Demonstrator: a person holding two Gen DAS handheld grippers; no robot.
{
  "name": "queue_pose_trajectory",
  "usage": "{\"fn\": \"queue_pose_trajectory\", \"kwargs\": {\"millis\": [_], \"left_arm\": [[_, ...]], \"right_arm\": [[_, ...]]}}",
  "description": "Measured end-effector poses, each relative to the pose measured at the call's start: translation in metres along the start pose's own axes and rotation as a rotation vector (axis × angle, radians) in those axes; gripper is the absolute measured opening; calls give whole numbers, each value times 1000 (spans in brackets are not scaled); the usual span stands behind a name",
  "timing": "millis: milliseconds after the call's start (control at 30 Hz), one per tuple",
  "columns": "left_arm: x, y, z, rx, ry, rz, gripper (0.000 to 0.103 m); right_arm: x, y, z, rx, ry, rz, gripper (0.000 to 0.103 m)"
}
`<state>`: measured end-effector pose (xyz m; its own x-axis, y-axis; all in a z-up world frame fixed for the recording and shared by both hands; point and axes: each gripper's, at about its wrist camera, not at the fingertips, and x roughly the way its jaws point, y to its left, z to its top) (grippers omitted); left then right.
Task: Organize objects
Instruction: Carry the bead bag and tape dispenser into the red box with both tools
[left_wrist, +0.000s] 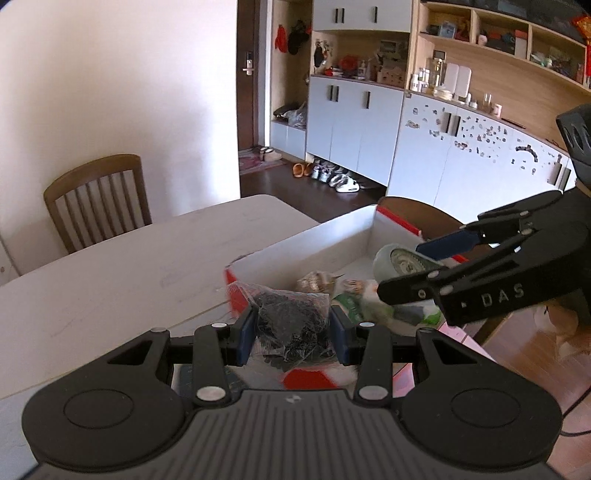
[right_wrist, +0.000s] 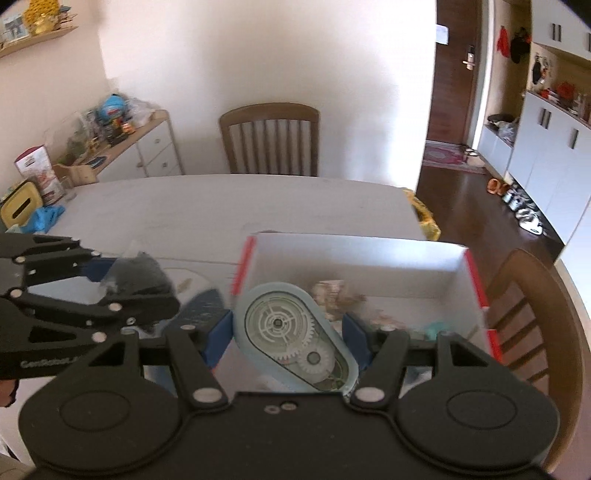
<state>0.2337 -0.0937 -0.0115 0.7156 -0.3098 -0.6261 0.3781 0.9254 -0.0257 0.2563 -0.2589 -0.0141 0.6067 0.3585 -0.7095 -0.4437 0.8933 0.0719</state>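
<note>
The white table (left_wrist: 122, 266) spreads out under me, with a wooden chair (right_wrist: 269, 138) pushed in at its far side against the pale wall. Near its right edge sits an open cardboard box (left_wrist: 306, 247), white inside with red trim along its outer walls. A second chair (right_wrist: 532, 314) stands just beyond the box's right end. The bottom of the box already holds a loose heap of small packets and wrappers (left_wrist: 351, 295), too blurred for me to name.

My right gripper (right_wrist: 288, 338) hangs over the near part of the box. Its blue pads are closed against both sides of a pale blue gear toy (right_wrist: 295, 332), a rounded oblong case with a clear face showing white cogs. The toy is lifted above the box's contents, tilted, its larger wheel toward the far side.

My left gripper (left_wrist: 293, 328) is just left of the right one, at the box's near-left corner. Its blue pads press in on a clear bag of dark bits (left_wrist: 291, 321), crumpled and bulging between them. From the right wrist view the bag is held above the table just outside the box's left wall.
</note>
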Motion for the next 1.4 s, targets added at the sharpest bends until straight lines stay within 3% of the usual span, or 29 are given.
{"fn": "queue_pose_trajectory", "kwargs": {"millis": [267, 567, 1067, 1400], "left_arm": [[47, -41, 5, 26, 72, -14, 41], [100, -66, 0, 54, 182, 5, 41], [160, -62, 12, -6, 252, 62, 41], [179, -56, 7, -40, 312, 72, 41]], "right_arm": [[7, -56, -2, 27, 17, -38, 63], [38, -92, 3, 47, 55, -50, 64], [100, -103, 4, 34, 140, -28, 64], [118, -102, -10, 26, 199, 6, 62]]}}
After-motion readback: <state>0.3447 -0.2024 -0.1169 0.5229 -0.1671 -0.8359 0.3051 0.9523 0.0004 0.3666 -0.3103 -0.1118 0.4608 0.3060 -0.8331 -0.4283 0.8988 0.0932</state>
